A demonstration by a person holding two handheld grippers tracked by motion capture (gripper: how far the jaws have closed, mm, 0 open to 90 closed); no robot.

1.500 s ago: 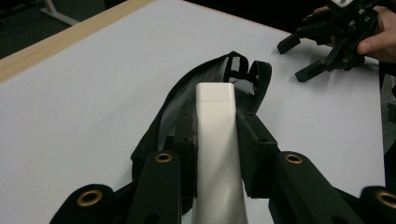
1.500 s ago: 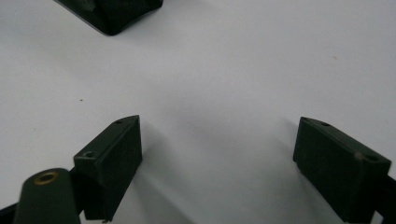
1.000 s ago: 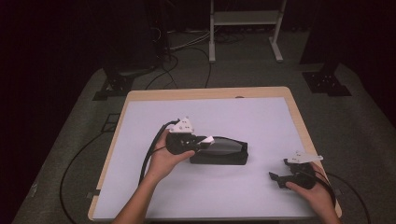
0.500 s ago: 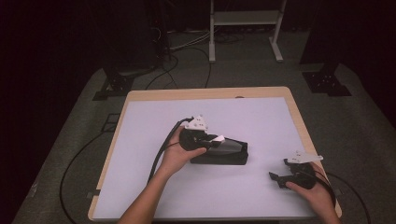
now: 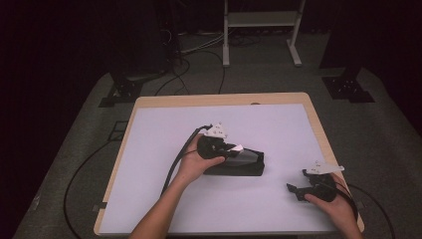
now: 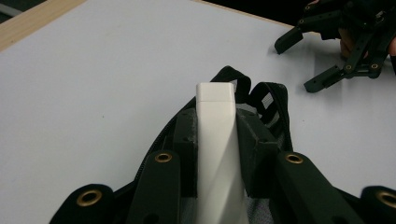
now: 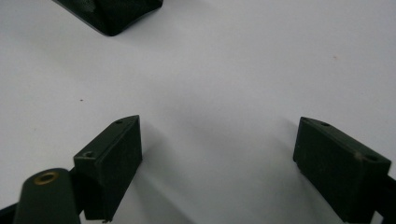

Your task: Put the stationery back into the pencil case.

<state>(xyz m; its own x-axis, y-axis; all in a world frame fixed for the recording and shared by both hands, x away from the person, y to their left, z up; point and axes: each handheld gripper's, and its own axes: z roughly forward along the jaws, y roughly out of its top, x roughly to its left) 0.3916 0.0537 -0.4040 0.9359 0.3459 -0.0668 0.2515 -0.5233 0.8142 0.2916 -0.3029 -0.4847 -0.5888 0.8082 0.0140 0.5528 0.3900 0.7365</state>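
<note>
Since the earlier frames, the left gripper (image 5: pixel 234 152) has carried its white block (image 6: pixel 215 140) rightward and down over the black pouch (image 5: pixel 238 165) lying mid-bench (image 5: pixel 149 199). Its jaws pinch the block, which the left gripper view shows poised above the pouch's open mouth. The right gripper (image 5: pixel 298 188) has stayed near the bench's right edge, jaws spread, empty in its own view.

Matt black cloth pouch (image 5: pixel 238 165), smooth white block (image 6: pixel 217 140) (plastic-looking)
</note>
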